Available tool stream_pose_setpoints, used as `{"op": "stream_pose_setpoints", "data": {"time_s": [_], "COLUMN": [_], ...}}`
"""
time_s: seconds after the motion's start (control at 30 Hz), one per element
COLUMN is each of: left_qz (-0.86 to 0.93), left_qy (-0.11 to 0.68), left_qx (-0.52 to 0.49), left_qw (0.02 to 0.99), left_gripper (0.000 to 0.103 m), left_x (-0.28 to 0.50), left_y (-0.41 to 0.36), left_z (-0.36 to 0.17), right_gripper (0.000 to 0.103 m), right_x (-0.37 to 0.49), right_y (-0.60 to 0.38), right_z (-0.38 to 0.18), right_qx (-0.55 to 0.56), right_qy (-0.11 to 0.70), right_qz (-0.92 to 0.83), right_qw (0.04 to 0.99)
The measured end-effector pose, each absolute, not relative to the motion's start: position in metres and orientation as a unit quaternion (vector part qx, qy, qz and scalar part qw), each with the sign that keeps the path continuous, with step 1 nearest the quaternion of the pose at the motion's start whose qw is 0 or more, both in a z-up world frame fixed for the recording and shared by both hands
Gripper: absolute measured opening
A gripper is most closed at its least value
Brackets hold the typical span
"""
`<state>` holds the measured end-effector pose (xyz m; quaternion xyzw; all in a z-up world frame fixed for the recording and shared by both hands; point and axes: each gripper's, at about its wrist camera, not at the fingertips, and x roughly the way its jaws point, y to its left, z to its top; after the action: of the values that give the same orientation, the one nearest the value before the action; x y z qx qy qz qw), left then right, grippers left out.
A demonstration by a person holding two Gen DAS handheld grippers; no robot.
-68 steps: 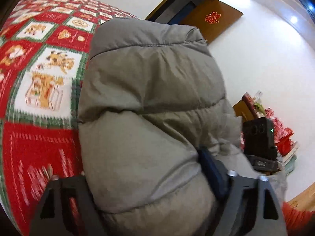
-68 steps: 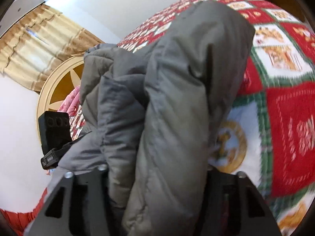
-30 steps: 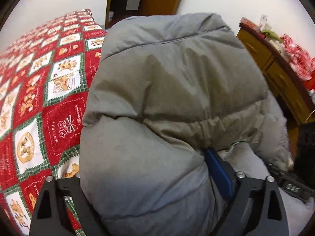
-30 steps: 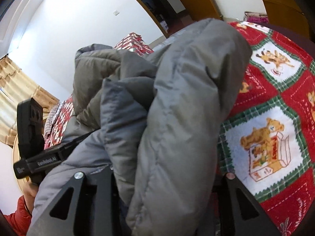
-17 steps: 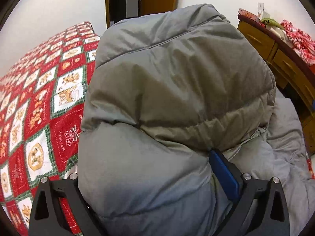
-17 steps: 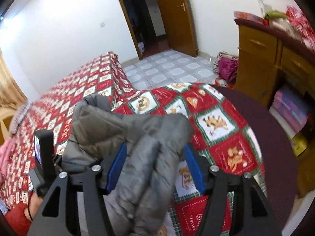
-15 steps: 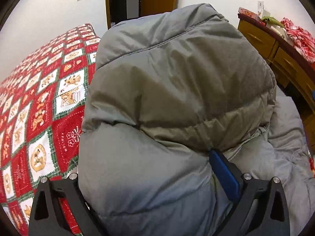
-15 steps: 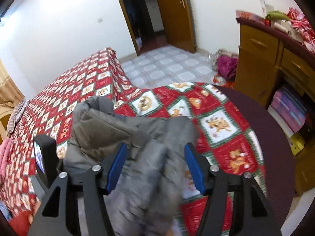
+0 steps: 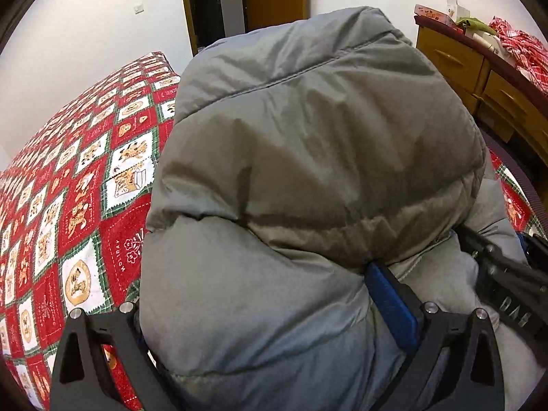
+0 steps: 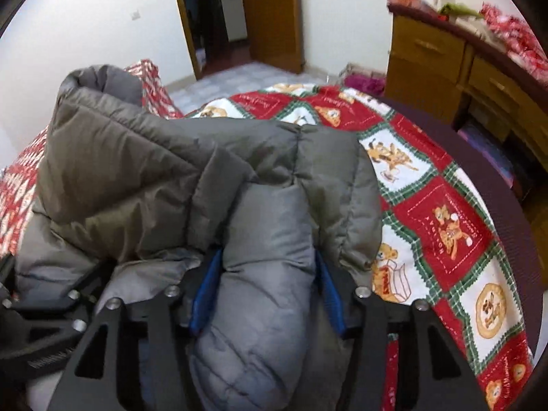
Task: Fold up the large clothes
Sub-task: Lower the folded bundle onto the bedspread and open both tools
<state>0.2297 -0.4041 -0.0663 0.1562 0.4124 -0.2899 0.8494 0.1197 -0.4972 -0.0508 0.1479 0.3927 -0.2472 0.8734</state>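
Folding underway: left hand-held gripper (image 9: 274, 311) clamps wide on the grey puffer jacket (image 9: 308, 157); right hand-held gripper (image 10: 267, 294), at three o'clock, is closing on a roll; next, lay it onto the bed (image 10: 441, 219).

My bed (image 10: 493, 205) wears a red, white and green patchwork blanket (image 9: 89, 185), and the puffy grey jacket (image 9: 308, 157) lies bunched directly on that blanket.

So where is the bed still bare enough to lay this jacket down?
Bare patchwork quilt lies beside the grey puffer jacket, toward the white wall, and on the side toward the wooden dresser, up to the bed edge. Near the camera, jacket bulk and both grippers crowd everything.
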Motion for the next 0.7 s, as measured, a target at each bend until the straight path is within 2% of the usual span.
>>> {"op": "stream_pose_setpoints", "data": {"time_s": [0.13,0.37,0.57,0.7], "left_qz": [-0.283,-0.300,-0.296,-0.288], "left_qy": [0.406,0.438,0.364,0.353], "left_qx": [0.170,0.174,0.203,0.193], "left_qw": [0.852,0.829,0.859,0.869], "left_gripper": [0.103,0.102,0.102,0.102], "left_x": [0.232,0.229,0.186,0.160], "left_y": [-0.412,-0.402,-0.368,-0.344], "left_z": [-0.069,-0.055,-0.016,-0.006], "right_gripper": [0.068,0.072,0.075,0.083], "right_x": [0.120,0.108,0.031,-0.019], "right_y": [-0.499,-0.498,-0.474,-0.450], "right_z": [-0.057,-0.039,0.018,0.030], "right_qx": [0.136,0.129,0.129,0.126], "right_qy": [0.379,0.393,0.327,0.311], "right_qz": [-0.285,-0.269,-0.271,-0.290], "right_qw": [0.870,0.870,0.896,0.896]}}
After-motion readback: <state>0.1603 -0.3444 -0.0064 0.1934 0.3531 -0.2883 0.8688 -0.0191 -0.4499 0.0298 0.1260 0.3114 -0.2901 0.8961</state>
